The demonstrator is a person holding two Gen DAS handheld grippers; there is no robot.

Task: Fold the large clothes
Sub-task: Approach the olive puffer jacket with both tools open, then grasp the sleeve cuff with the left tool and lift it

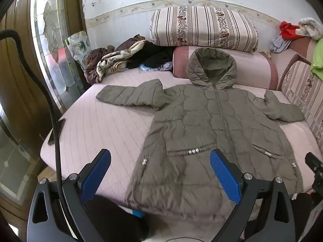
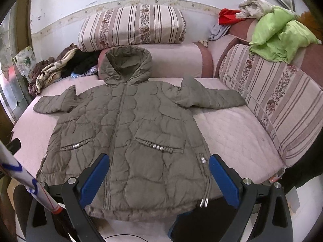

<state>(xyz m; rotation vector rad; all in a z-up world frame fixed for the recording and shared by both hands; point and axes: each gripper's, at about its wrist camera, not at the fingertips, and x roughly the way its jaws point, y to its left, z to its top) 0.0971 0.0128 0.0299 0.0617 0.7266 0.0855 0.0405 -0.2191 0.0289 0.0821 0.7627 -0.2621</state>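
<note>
An olive-green quilted hooded coat [image 1: 212,129] lies flat, front up and zipped, on the pink bed [image 1: 97,127]. Both sleeves are spread out to the sides and the hood rests against a pink bolster. It also shows in the right wrist view [image 2: 129,137]. My left gripper [image 1: 160,171] is open and empty, above the coat's lower left hem. My right gripper [image 2: 159,173] is open and empty, above the coat's lower right hem near the drawstring. The right gripper's black body shows at the edge of the left wrist view [image 1: 315,171].
A striped folded quilt [image 1: 203,28] lies at the head of the bed, and a striped cushion [image 2: 278,109] runs along the right side. Piled clothes [image 1: 121,58] sit at the back left, with green bedding [image 2: 280,38] and red cloth [image 2: 228,16] at the back right. A phone [image 1: 56,129] lies at the bed's left edge.
</note>
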